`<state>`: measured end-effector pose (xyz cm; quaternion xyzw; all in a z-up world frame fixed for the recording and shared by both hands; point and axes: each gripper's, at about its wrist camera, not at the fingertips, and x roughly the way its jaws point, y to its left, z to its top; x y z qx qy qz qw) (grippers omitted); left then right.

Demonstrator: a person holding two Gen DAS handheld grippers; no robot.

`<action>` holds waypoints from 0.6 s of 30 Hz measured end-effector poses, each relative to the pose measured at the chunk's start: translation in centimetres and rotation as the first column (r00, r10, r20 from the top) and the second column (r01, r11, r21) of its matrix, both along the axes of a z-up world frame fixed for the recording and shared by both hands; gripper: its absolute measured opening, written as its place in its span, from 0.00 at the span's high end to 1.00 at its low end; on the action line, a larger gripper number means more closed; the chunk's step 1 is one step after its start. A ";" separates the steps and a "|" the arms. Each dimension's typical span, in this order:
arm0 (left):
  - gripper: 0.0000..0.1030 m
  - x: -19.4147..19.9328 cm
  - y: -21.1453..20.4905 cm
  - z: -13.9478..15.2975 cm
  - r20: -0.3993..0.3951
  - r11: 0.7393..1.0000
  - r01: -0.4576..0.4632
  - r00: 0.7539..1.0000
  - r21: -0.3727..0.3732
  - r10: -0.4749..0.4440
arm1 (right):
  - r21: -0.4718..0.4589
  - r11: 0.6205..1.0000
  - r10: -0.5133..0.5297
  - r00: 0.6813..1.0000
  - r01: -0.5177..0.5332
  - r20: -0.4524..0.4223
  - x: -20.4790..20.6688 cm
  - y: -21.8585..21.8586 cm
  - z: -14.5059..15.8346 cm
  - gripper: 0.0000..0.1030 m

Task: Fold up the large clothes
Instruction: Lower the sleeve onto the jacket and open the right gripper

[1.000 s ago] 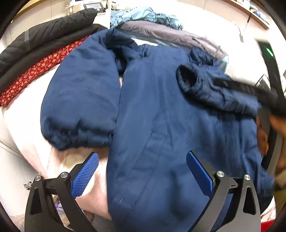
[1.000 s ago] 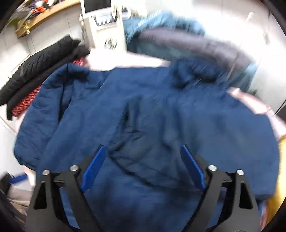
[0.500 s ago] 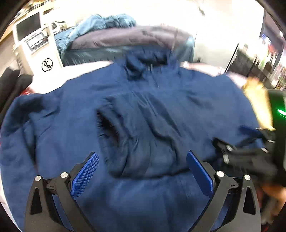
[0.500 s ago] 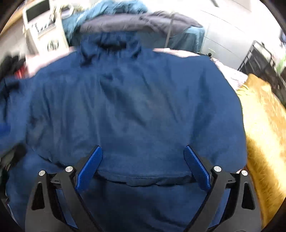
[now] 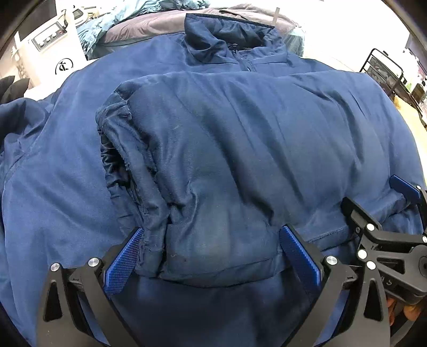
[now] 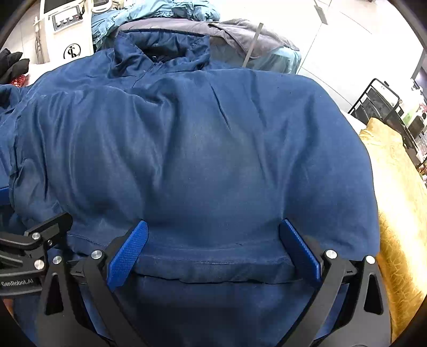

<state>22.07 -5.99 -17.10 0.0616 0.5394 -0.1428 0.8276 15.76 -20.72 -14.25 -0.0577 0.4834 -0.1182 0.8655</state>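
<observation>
A large dark blue jacket [image 5: 240, 149] is spread out flat and fills most of both views. Its collar [image 5: 229, 34] is at the far side, and its hem is at the near side, under the grippers. One sleeve [image 5: 165, 149] is laid across the front of the jacket, with its open cuff [image 5: 120, 160] turned to the left.

The left gripper [image 5: 210, 256] is held over the near part of the folded sleeve. Its blue pads [image 5: 124, 259] are seen wide apart, and the cloth between them is not pressed. The right gripper [image 6: 213, 249] is held just beside it, to the right, over the near edge of the folded layer. Its jaws are opening, and they are already wide; cloth lies between the pads [image 6: 128, 253] but it is not squeezed.

A yellow cloth [image 6: 400, 202] is seen at the right of the jacket. Grey and light blue clothes [image 6: 186, 24] are piled at the far side, next to a white machine [image 6: 66, 29]. A black wire rack [image 6: 379, 104] stands at the far right.
</observation>
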 end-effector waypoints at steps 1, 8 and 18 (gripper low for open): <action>0.04 0.0 0.0 0.0 0.001 1.000 0.001 1.000 0.000 -0.001 | 0.001 1.000 0.001 1.000 -0.001 0.001 0.0 0.0 -0.1 0.05; 0.05 0.2 0.3 0.6 -0.021 1.000 0.022 1.000 -0.012 -0.022 | 0.001 1.000 0.012 1.000 -0.012 -0.027 0.2 0.4 0.9 0.05; 0.06 -7.9 7.4 6.7 0.110 0.996 -0.013 0.994 -0.093 0.023 | 0.130 0.979 0.153 0.988 -0.155 0.029 -8.7 3.1 5.8 0.05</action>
